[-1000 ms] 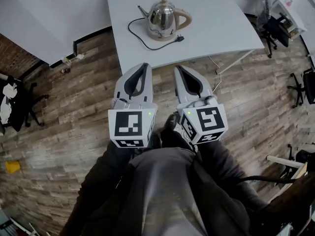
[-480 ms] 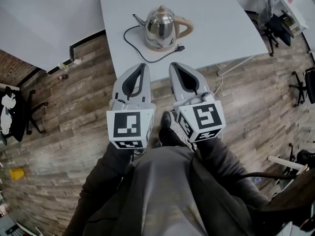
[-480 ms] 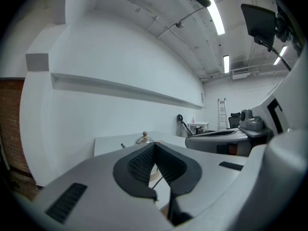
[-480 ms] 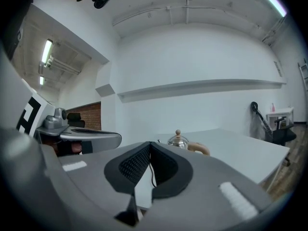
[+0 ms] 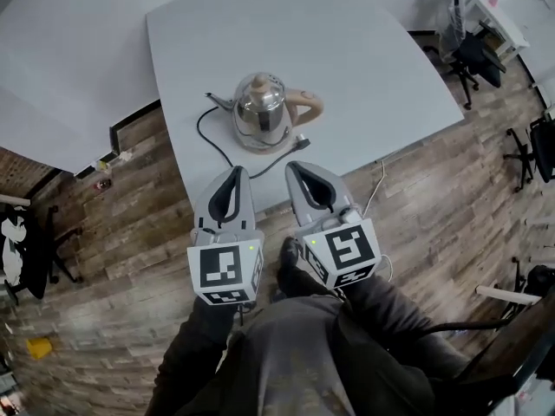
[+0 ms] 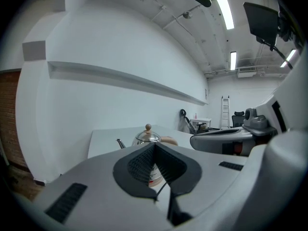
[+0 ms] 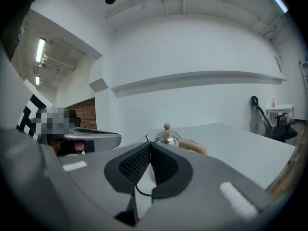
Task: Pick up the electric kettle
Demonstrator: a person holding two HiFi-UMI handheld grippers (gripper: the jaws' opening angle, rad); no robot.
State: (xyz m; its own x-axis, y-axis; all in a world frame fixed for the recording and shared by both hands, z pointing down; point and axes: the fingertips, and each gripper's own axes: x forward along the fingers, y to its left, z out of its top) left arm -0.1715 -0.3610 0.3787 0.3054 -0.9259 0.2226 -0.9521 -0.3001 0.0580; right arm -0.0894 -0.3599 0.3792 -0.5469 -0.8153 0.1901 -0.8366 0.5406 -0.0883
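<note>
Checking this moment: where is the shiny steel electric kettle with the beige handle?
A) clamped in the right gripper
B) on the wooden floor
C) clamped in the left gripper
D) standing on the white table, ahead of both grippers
D: the shiny steel electric kettle stands on the white table, beyond the left gripper and right gripper, both shut and empty.

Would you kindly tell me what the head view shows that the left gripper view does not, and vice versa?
Only the head view: the person's lap and a small yellow thing on the floor. Only the left gripper view: ceiling lights and a ladder. Both: the kettle on the white table, with the left gripper and right gripper shut, empty, short of it.
</note>
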